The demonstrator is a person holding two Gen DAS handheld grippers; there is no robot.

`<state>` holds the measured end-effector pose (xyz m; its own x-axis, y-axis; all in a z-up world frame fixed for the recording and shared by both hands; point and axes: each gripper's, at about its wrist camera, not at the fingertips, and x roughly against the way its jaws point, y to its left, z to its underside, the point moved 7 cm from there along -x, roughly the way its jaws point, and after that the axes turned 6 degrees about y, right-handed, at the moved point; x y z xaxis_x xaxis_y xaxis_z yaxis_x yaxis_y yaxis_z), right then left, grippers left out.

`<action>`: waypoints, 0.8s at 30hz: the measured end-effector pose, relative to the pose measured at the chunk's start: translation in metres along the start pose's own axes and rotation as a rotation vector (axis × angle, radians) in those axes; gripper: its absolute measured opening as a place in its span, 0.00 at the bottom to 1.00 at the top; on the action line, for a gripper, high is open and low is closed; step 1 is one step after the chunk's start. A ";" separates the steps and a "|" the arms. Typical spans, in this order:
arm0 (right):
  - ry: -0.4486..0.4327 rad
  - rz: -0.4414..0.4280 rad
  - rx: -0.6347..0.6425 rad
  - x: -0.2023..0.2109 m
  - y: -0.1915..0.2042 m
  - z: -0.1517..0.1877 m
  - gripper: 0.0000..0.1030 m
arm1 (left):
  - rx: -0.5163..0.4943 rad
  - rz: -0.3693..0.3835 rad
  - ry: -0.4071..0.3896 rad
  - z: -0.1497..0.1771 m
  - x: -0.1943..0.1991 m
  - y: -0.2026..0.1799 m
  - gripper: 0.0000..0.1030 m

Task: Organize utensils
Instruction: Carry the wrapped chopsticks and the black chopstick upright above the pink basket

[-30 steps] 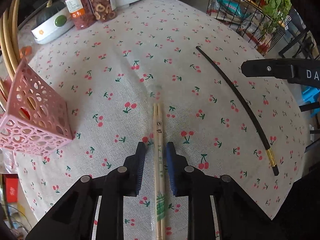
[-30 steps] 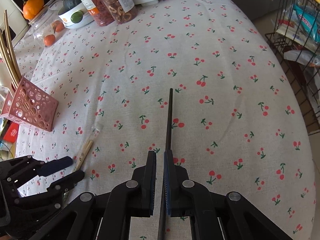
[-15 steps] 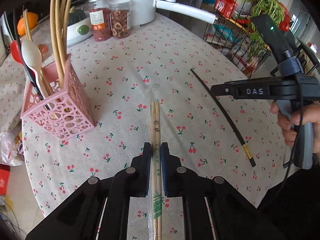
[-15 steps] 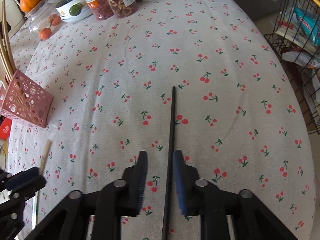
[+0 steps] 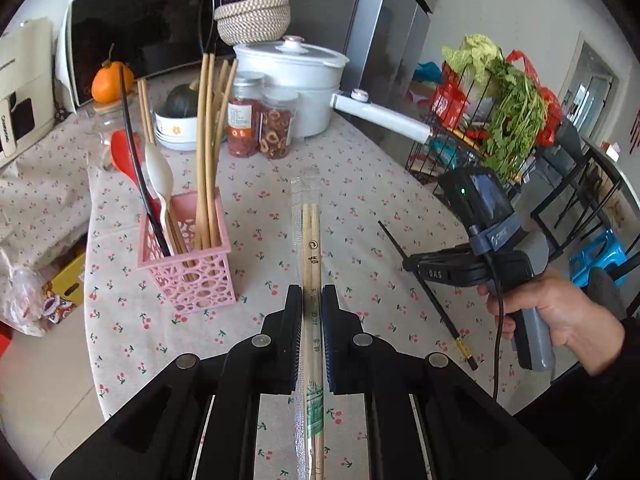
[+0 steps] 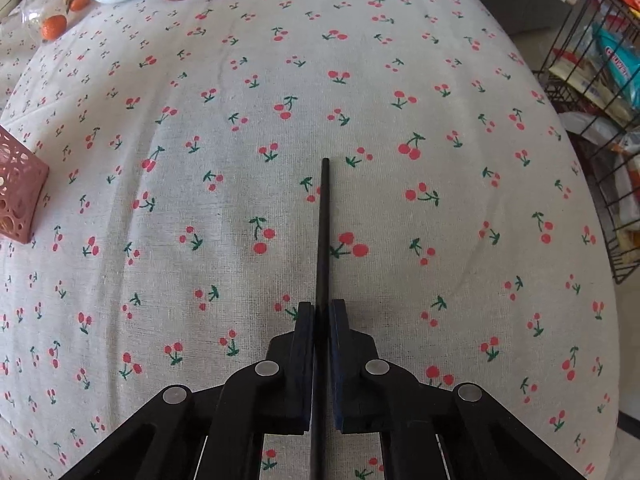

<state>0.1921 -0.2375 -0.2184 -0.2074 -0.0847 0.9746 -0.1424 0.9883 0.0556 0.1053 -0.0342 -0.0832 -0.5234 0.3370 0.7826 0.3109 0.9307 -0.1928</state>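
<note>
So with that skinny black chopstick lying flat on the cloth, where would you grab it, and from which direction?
Near the thicker, gold-tipped end of the black chopstick, coming from above with one finger either side of the shaft. It lies flat on the tablecloth, so only its sides offer purchase. The right gripper is shut on it in just this way.

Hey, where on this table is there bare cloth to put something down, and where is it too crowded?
Bare tablecloth runs between the pink basket and the black chopstick, and beyond that chopstick toward the wire rack. It is crowded at the far edge: jars, a bowl, and the white pot stand close together.
</note>
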 end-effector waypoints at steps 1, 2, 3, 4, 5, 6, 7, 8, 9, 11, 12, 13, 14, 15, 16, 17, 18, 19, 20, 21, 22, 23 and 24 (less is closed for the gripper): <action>-0.022 0.000 -0.001 0.006 0.002 -0.001 0.05 | 0.012 0.002 -0.037 -0.005 0.009 0.003 0.10; -0.052 -0.005 0.004 0.015 0.005 -0.002 0.05 | 0.024 0.000 -0.075 -0.010 0.018 0.005 0.10; -0.088 -0.017 0.012 0.026 0.009 -0.003 0.05 | 0.034 -0.006 -0.114 -0.016 0.025 0.009 0.10; -0.126 -0.032 0.020 0.038 0.014 -0.003 0.05 | 0.043 -0.015 -0.154 -0.022 0.033 0.013 0.10; -0.168 -0.050 0.030 0.052 0.018 -0.003 0.05 | 0.051 -0.026 -0.196 -0.027 0.042 0.016 0.10; -0.210 -0.070 0.040 0.066 0.023 -0.002 0.05 | 0.060 -0.037 -0.240 -0.033 0.049 0.019 0.10; -0.252 -0.091 0.050 0.079 0.029 -0.003 0.05 | 0.067 -0.048 -0.282 -0.039 0.056 0.023 0.10; -0.291 -0.111 0.057 0.091 0.034 -0.002 0.05 | 0.074 -0.061 -0.325 -0.045 0.063 0.027 0.10; -0.329 -0.130 0.062 0.102 0.039 -0.003 0.05 | 0.082 -0.072 -0.369 -0.051 0.068 0.031 0.10; -0.395 -0.166 0.068 0.120 0.049 -0.006 0.05 | 0.096 -0.095 -0.454 -0.062 0.077 0.038 0.10; -0.424 -0.179 0.071 0.128 0.053 -0.007 0.05 | 0.101 -0.113 -0.496 -0.067 0.080 0.042 0.10; -0.448 -0.188 0.075 0.134 0.059 -0.009 0.05 | 0.108 -0.134 -0.543 -0.072 0.082 0.047 0.10; -0.470 -0.196 0.079 0.139 0.063 -0.011 0.05 | 0.115 -0.156 -0.585 -0.075 0.083 0.051 0.10; -0.490 -0.202 0.083 0.144 0.068 -0.013 0.05 | 0.125 -0.179 -0.619 -0.078 0.082 0.056 0.10; -0.508 -0.206 0.087 0.148 0.073 -0.014 0.05 | 0.134 -0.208 -0.644 -0.080 0.080 0.062 0.10; -0.526 -0.210 0.089 0.151 0.077 -0.016 0.05 | 0.146 -0.234 -0.665 -0.082 0.078 0.067 0.10; -0.540 -0.216 0.091 0.154 0.080 -0.018 0.05 | 0.162 -0.256 -0.682 -0.086 0.076 0.073 0.10; -0.550 -0.224 0.092 0.157 0.083 -0.021 0.05 | 0.180 -0.268 -0.691 -0.090 0.074 0.080 0.10; -0.556 -0.232 0.091 0.158 0.086 -0.023 0.05 | 0.198 -0.275 -0.694 -0.094 0.070 0.086 0.10; -0.561 -0.241 0.088 0.160 0.088 -0.025 0.05 | 0.215 -0.280 -0.695 -0.098 0.065 0.092 0.10; -0.564 -0.249 0.086 0.161 0.090 -0.027 0.05 | 0.229 -0.287 -0.694 -0.101 0.060 0.098 0.10; -0.568 -0.255 0.085 0.161 0.092 -0.030 0.05 | 0.237 -0.292 -0.693 -0.103 0.055 0.102 0.10; -0.573 -0.256 0.084 0.162 0.094 -0.032 0.05 | 0.238 -0.300 -0.688 -0.105 0.049 0.106 0.10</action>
<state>0.1759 -0.1547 -0.0487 -0.6388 -0.3952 0.6601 -0.3269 0.9161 0.2321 0.1957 0.0658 -0.0031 -0.9557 0.0066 0.2941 -0.0590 0.9751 -0.2137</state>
